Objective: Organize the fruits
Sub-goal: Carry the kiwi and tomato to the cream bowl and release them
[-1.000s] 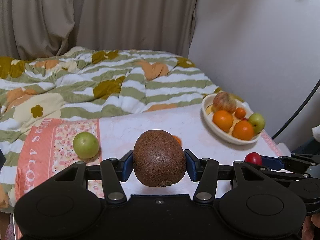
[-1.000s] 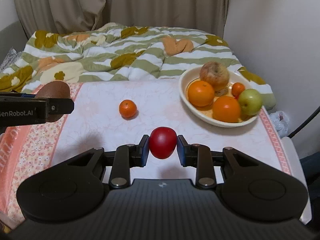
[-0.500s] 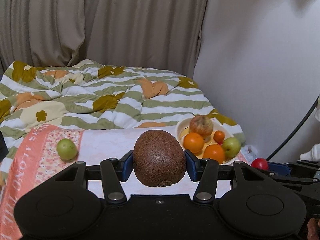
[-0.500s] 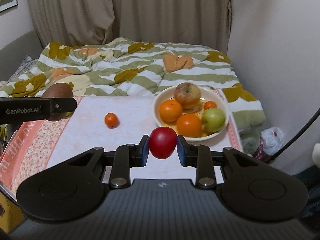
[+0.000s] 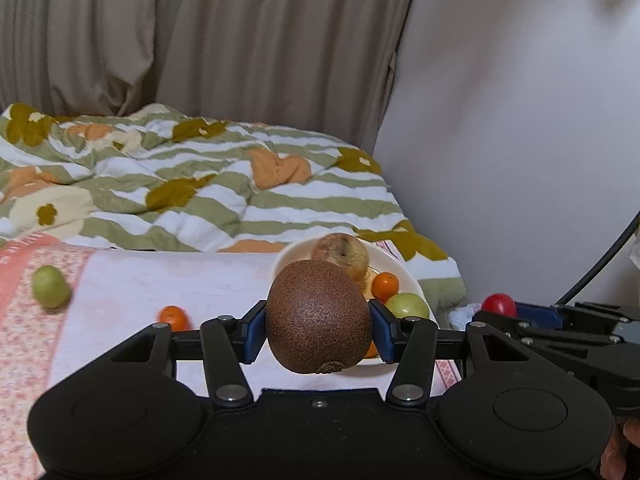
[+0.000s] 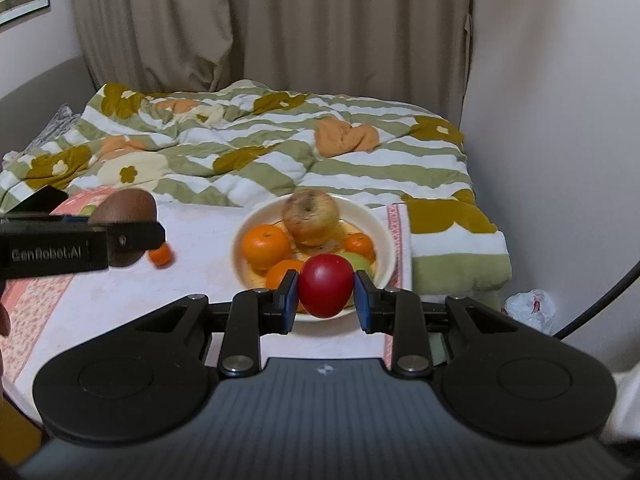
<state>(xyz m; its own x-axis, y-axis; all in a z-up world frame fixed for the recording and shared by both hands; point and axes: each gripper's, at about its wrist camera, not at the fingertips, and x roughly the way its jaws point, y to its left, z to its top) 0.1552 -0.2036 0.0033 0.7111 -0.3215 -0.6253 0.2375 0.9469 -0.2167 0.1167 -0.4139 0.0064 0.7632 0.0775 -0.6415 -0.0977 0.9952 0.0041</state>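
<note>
A low surface (image 6: 192, 296) covered with a white cloth bordered in pink floral print stands against a bed spread with a green-and-white striped quilt (image 6: 280, 152) patterned with mustard flowers; beige curtains (image 6: 280, 24) hang behind, a plain pale wall (image 6: 560, 100) runs along the right, and a white plastic bag (image 6: 530, 307) lies on the floor by that wall.

The left tongs (image 5: 319, 330) pinch a fuzzy brown kiwi (image 5: 318, 316) across its sides — its long axis runs roughly upright, the stem scar pointing down and slightly toward the camera. It hangs above the surface, just short of the cream ceramic bowl (image 6: 382, 232).

The right tongs (image 6: 325, 298) pinch a small, smooth red fruit (image 6: 326, 285) (roundish, no clear long axis) over the bowl's near rim.

In the bowl lie a blotchy brownish apple (image 6: 310, 218), a large orange (image 6: 265, 246), a small tangerine (image 6: 359, 245) and a green fruit, partly hidden. On the cloth, apart from the bowl, sit a loose small tangerine (image 5: 173, 317) and, well to the left, a green round fruit (image 5: 50, 286).
</note>
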